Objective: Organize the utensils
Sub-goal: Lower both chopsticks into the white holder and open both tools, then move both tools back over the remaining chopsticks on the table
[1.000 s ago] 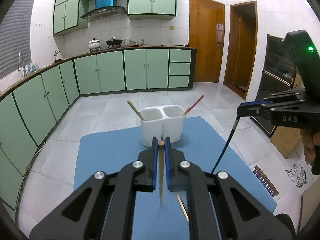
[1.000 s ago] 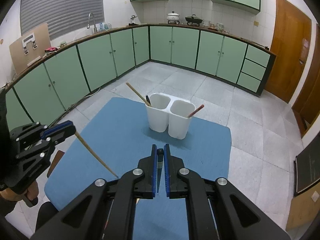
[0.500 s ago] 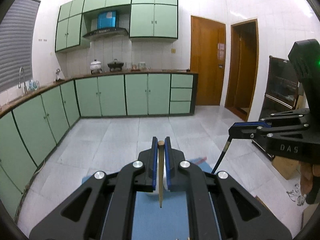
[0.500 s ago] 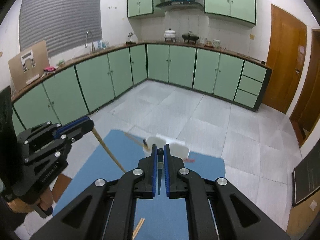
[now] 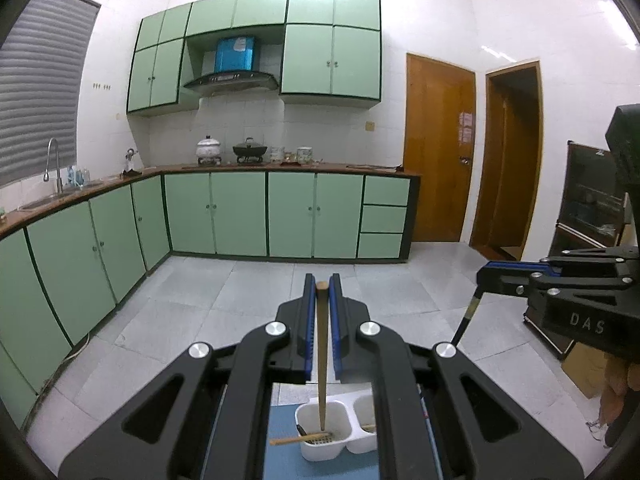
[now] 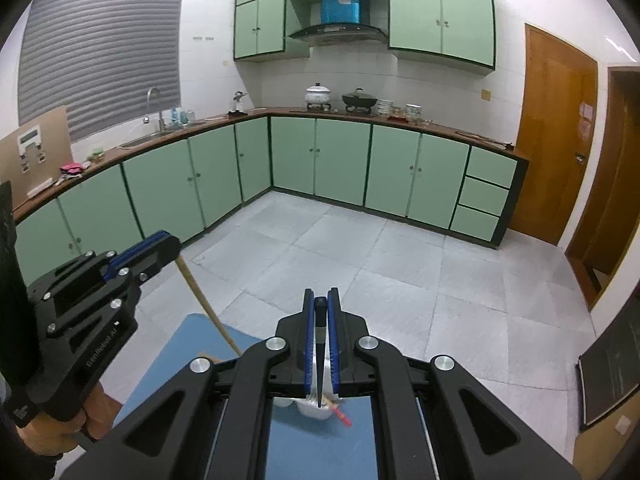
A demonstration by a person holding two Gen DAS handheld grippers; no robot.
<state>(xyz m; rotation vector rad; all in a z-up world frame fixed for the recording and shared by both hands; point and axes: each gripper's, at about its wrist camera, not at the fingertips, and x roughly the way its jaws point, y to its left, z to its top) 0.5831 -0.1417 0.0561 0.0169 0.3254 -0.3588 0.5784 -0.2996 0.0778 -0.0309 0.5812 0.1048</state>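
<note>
1. "DAS" in grey letters on side of right gripper (image 5: 486, 280) body, seen from left wrist view.
2. "GenRobot AI", partly legible, on side of left gripper (image 6: 170, 246) body, right wrist view.

Pale green base cabinets (image 5: 240, 212) under a brown wooden countertop (image 6: 360, 117) wrap the corner well beyond the fingers, with matching wall cabinets (image 5: 332, 60) and a black range hood (image 5: 231, 80) above. White tiled walls (image 5: 256, 124) meet a grey tiled floor (image 6: 360, 248). A shuttered window (image 6: 100, 52) stands left, brown wooden doors (image 5: 440, 152) right.
</note>
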